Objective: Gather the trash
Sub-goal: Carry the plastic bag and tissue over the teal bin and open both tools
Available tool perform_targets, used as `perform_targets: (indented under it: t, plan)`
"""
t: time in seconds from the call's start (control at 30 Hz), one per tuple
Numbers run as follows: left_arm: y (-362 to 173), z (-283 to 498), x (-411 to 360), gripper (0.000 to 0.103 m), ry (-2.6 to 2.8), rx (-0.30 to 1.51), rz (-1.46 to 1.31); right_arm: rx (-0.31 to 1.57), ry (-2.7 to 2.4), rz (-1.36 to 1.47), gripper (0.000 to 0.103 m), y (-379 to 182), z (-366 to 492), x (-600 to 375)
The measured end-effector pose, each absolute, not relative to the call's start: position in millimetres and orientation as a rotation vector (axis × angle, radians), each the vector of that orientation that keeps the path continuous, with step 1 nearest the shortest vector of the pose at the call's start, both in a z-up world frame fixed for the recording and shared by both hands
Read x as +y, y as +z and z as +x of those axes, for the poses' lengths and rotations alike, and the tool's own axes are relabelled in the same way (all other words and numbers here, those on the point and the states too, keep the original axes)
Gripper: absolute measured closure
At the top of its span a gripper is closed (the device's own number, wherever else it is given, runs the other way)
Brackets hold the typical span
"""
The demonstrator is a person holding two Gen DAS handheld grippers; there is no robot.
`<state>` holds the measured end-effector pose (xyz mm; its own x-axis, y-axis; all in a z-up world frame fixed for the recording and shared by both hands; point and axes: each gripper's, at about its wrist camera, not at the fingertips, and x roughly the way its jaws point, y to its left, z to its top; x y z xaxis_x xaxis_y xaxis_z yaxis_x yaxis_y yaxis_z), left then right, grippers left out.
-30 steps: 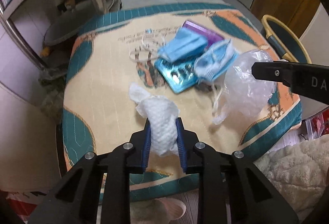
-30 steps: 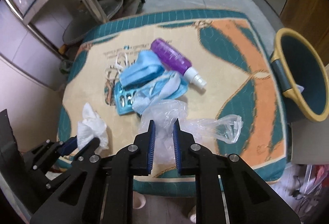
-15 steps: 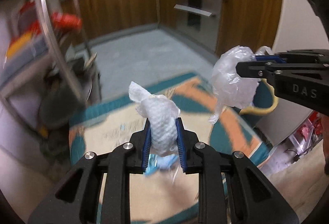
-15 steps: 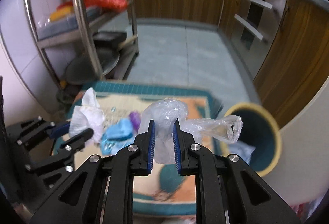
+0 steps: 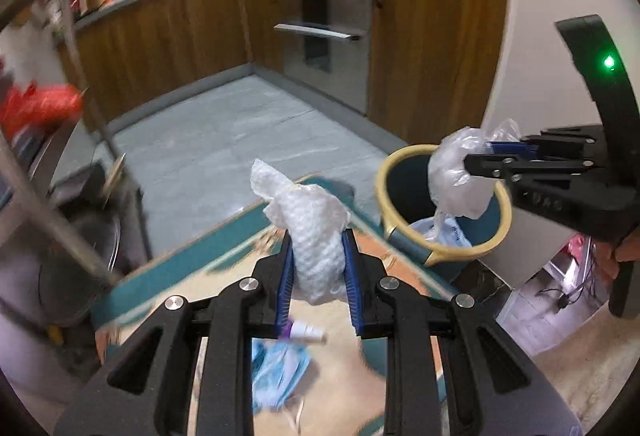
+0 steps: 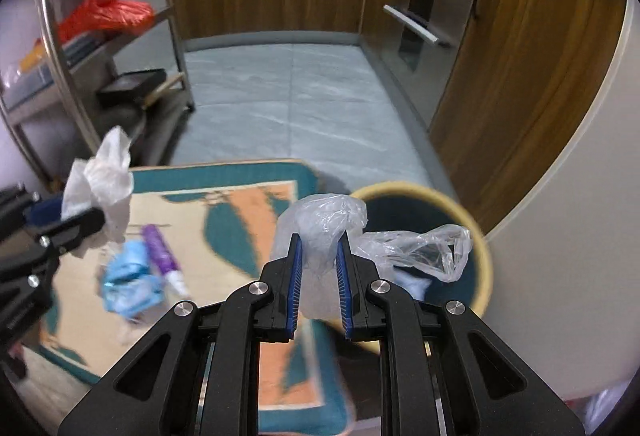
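My left gripper [image 5: 318,256] is shut on a crumpled white paper towel [image 5: 310,232], held above the table; it also shows in the right wrist view [image 6: 100,180]. My right gripper [image 6: 318,260] is shut on a clear plastic bag [image 6: 332,220], held over the near rim of the yellow-rimmed teal bin [image 6: 482,268]. In the left wrist view the plastic bag [image 5: 456,180] hangs over the bin [image 5: 404,220], which holds some white trash. Blue face masks [image 6: 128,280] and a purple spray bottle [image 6: 160,248] lie on the table.
The table wears a teal, cream and orange quilted cover [image 6: 248,212]. A metal shelf rack [image 6: 60,76] with a red bag stands left. Wooden kitchen cabinets [image 6: 520,76] and an oven front are behind the bin. Grey floor lies beyond.
Both grippers have lifted from the table with their trash and swung right toward the bin. The plastic bag now hangs over the bin's rim.
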<state>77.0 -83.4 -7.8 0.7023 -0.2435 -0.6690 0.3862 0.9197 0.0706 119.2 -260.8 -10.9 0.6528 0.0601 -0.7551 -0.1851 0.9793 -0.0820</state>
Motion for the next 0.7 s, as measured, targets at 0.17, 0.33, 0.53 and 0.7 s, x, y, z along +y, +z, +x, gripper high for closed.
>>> perform_targets:
  t: [0.17,0.33,0.53,0.7]
  plan:
    - [0,103,-125,0.08,-0.446,0.658,0.268,0.877,0.086,-0.125,0.085,-23,138,-293]
    - [-21,129,-159,0.08,-0.475,0.632,0.403,0.908,0.041,-0.051,0.085,-35,157,-329]
    - [-54,157,-186,0.08,-0.593,0.734,0.281,0.976,-0.049,0.068,0.085,-59,176,-375]
    - [-84,164,-218,0.08,-0.64,0.813,0.25,1.043,-0.084,0.185,0.085,-77,173,-404]
